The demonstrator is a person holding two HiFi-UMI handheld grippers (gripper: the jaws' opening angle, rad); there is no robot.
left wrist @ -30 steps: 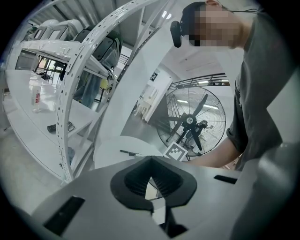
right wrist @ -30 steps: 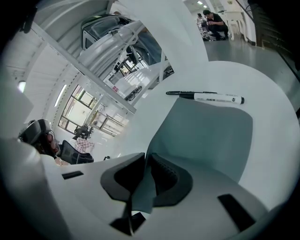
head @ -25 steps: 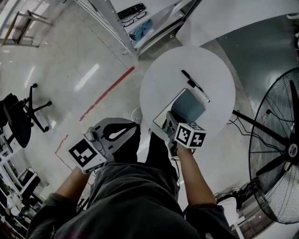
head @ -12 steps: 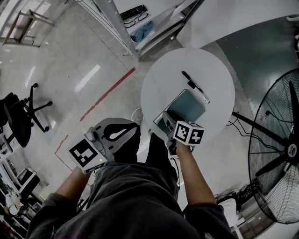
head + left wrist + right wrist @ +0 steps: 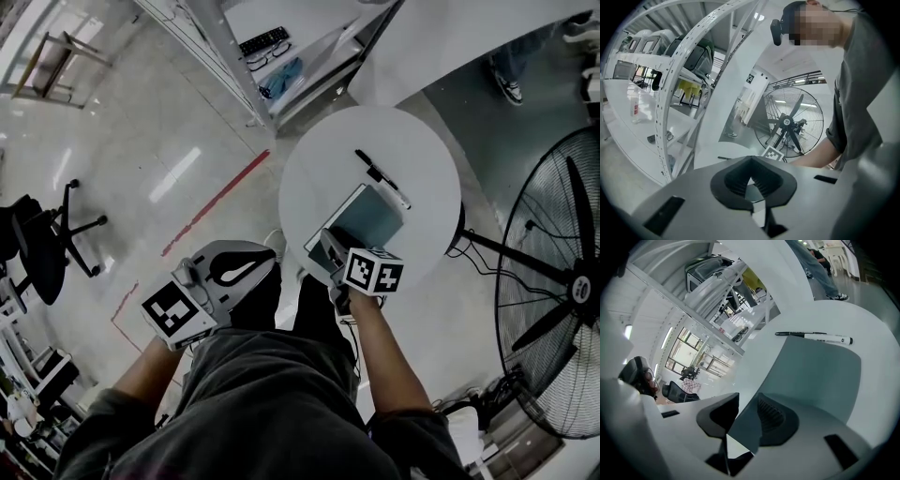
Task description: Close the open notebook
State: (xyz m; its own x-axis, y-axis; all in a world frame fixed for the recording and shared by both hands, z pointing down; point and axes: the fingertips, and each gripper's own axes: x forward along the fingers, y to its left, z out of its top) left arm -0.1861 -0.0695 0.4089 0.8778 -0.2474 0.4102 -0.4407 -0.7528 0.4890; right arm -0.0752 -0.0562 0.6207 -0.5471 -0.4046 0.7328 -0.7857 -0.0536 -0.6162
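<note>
The notebook [image 5: 375, 217] lies on the round white table [image 5: 412, 141], its grey-teal cover [image 5: 815, 376] facing up and a thin white strip of page showing along its left edge. My right gripper [image 5: 328, 242] is at the notebook's near left corner. In the right gripper view its jaws [image 5: 747, 399] stand open. The cover's corner passes between them beside the right pad [image 5: 771, 416], and a gap remains on the left side. My left gripper [image 5: 270, 262] hangs left of the table, over the floor. Its tips [image 5: 751, 159] meet with nothing held.
A black-and-white pen [image 5: 380, 178] lies just beyond the notebook [image 5: 815, 337]. A large standing fan [image 5: 562, 281] is to the right of the table. A white shelf rack [image 5: 272, 47] stands behind it, an office chair [image 5: 37, 244] far left, and a person's legs [image 5: 506, 75] at the back right.
The right gripper's jaws have opened, and the teal cover has dropped from a raised tilt to lie lower over the pages. The left gripper has hardly moved.
</note>
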